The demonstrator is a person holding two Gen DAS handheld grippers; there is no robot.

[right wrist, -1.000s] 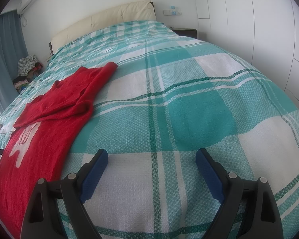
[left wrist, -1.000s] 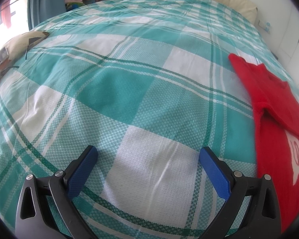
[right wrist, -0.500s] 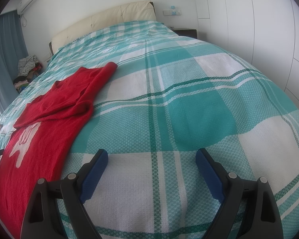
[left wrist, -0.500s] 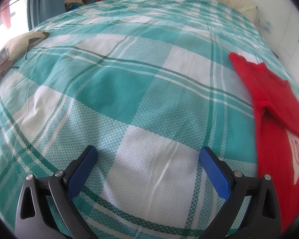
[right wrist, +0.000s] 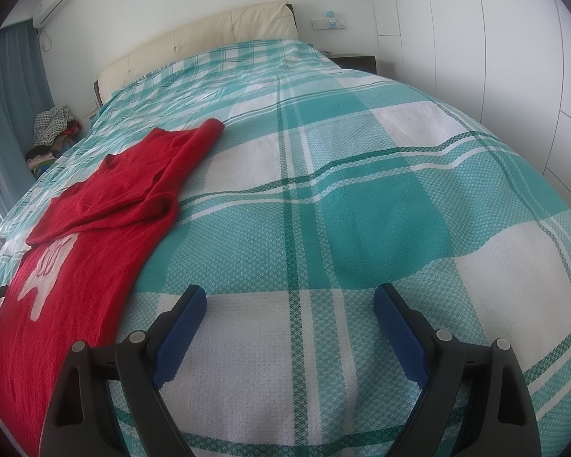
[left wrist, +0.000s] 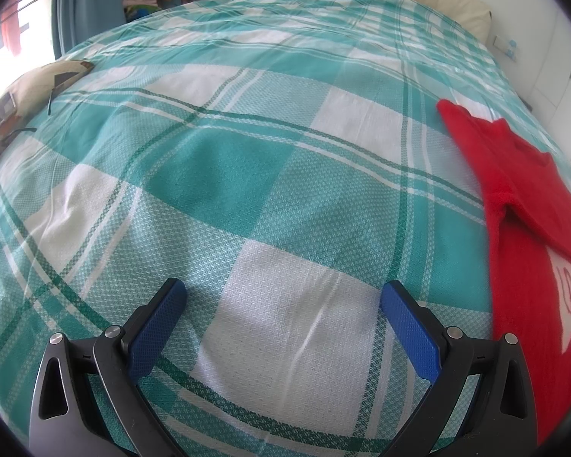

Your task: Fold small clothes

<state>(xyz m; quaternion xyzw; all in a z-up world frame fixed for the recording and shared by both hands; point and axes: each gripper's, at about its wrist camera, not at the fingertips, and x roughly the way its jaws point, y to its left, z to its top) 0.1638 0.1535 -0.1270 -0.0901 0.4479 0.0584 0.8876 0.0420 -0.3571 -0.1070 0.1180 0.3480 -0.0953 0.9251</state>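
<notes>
Ahead of the left gripper (left wrist: pixel 283 297), in its own wrist view, lay only bare bedspread (left wrist: pixel 224 175), a teal and white check; its blue fingers (left wrist: pixel 409 323) stood wide apart with nothing between them, so that gripper was released and empty. To its right, well clear of the right-hand finger, the red sweater (left wrist: pixel 521 266) lay flat on the cover, one sleeve folded across the body above a white motif, its near hem running out of the picture. Far off to the left a beige cushion (left wrist: pixel 42 80) sat at the bed's edge. Over in the right wrist view the right gripper (right wrist: pixel 289 297) was likewise released, blue fingers (right wrist: pixel 179 323) spread wide over plain cloth and holding nothing. Here the sweater (right wrist: pixel 95 236) lay to the gripper's left, its long side edge close beside the left-hand finger but not touching it, the far sleeve reaching up toward the cream headboard (right wrist: pixel 217 34). Judged from this, the fold was barely begun: one sleeve looked tucked in, the body not yet doubled, and both grippers waited on either side of the garment. The next move would probably call for each gripper to swing inward toward the sweater and pinch an edge or the hem without catching the bedspread beneath, then lift evenly so the knit doubled over without sagging.
</notes>
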